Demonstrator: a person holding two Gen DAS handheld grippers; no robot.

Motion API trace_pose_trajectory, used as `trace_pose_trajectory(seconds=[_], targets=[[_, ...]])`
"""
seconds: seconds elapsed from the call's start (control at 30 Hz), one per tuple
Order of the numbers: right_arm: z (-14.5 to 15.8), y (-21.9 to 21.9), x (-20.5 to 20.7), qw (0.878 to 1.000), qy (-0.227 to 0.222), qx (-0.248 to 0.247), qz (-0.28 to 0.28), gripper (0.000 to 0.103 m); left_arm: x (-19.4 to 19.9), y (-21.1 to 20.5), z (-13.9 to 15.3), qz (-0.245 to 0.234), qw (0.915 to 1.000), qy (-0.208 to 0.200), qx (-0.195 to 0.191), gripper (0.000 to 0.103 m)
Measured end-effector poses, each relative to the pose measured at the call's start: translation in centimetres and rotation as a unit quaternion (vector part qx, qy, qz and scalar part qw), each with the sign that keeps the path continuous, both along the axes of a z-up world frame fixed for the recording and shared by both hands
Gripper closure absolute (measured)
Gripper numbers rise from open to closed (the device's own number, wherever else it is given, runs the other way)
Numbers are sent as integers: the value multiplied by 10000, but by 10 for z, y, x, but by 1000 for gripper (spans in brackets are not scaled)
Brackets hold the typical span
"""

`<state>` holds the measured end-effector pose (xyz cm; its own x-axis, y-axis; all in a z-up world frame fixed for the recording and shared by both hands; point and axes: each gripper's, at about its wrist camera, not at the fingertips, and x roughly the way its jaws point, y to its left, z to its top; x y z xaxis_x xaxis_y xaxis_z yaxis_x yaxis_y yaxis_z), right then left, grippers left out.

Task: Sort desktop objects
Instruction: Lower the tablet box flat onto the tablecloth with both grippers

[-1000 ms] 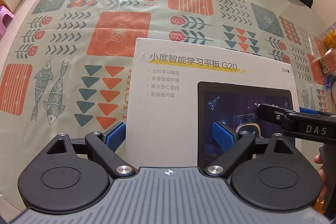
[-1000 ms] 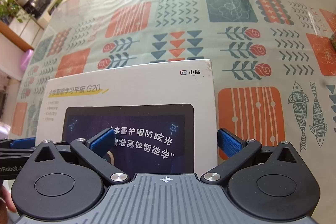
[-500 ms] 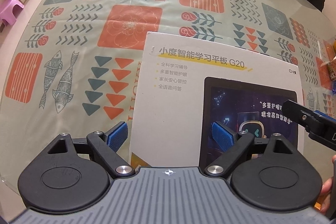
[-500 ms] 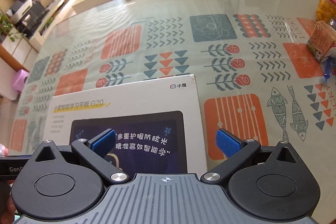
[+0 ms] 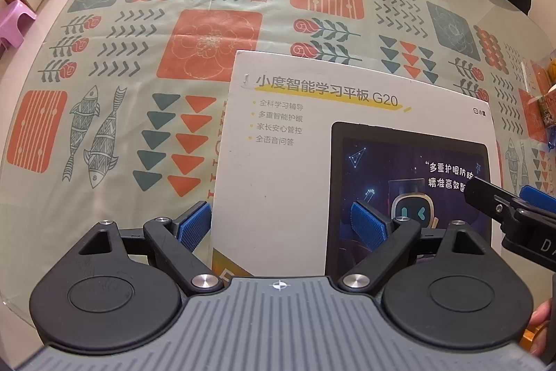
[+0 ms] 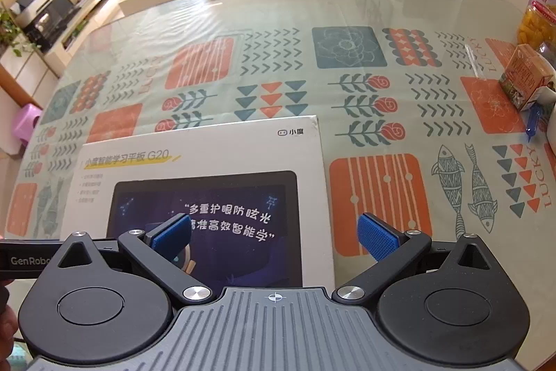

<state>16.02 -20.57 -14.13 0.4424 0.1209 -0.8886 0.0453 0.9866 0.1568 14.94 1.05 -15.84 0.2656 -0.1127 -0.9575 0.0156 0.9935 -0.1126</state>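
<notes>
Left wrist view: white tablet box (image 5: 312,141) lies flat on the patterned tablecloth (image 5: 104,65), printed "小度智能学习平板 G20" with four small bullet lines under it and a "小度" logo at its far right corner. Picture of a dark tablet screen on the lid reads "多重护眼防眩光 / 精准高效智能学" (full text readable in the right wrist view). Left gripper (image 5: 281,223) is spread wide and holds nothing; its left pad sits just off the box's left edge, its right pad over the printed screen, so the fingers straddle the box's near left part. Whether the pads touch the box, can't tell.

Right gripper (image 6: 274,233) is also wide apart and empty, left pad over the printed screen, right pad just past the box's right edge (image 6: 323,197). "GenRobo…" is readable on the other tool at the left edge; "DA…" on the tool seen from the left wrist.

Far right on the table: a small carton (image 6: 524,80), a blue pen (image 6: 532,122), a jar of yellow pieces (image 6: 537,26). "LUCKY" is printed on the cloth.
</notes>
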Motion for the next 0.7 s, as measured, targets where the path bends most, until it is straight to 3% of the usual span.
trace_pose_trajectory(seconds=[0.7], targets=[[1,10,-13,9999,-77,-49,-56,0,6,9,-2,-160,9994,167,-240,0]])
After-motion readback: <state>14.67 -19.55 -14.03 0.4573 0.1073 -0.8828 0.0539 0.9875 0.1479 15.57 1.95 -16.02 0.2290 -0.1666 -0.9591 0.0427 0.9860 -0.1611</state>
